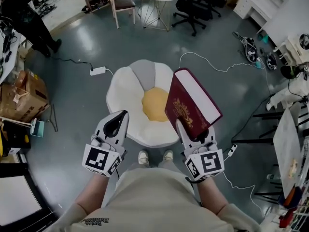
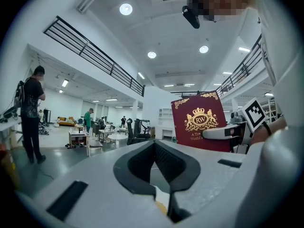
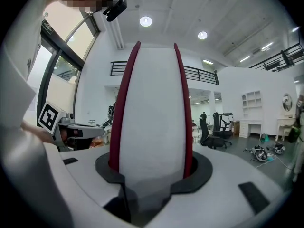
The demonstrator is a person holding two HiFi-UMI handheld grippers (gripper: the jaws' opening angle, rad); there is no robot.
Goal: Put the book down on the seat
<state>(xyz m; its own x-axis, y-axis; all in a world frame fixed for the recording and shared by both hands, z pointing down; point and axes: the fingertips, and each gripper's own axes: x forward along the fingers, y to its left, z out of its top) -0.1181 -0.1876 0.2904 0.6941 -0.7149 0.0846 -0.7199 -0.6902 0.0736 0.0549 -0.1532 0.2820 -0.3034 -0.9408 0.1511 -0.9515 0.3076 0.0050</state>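
Glossy grey floor [image 1: 77, 95], white flower-shaped seat [image 1: 124, 94], right hand-held gripper [image 1: 195, 129] clamping maroon book [image 1: 193, 103], left hand-held gripper [image 1: 123, 116] closed, empty

- The head view looks steeply down from above the person. The floor [image 1: 72, 105] and seat [image 1: 123, 93] lie well below it, and both grippers sit close at the lower edge.
- The left gripper view rides on the left gripper [image 1: 121, 116] and looks level along its fingers [image 2: 135, 163], which fill the lower frame. The room stretches far beyond.
- The right gripper view rides on the right gripper [image 1: 186, 129] and faces level across the room. The book [image 3: 152, 113] stands very near and covers the middle.
- All three views share the book.
- Each gripper view catches the other gripper at its side edge.
- The head view and the left gripper view share the far chairs [image 1: 193, 8].
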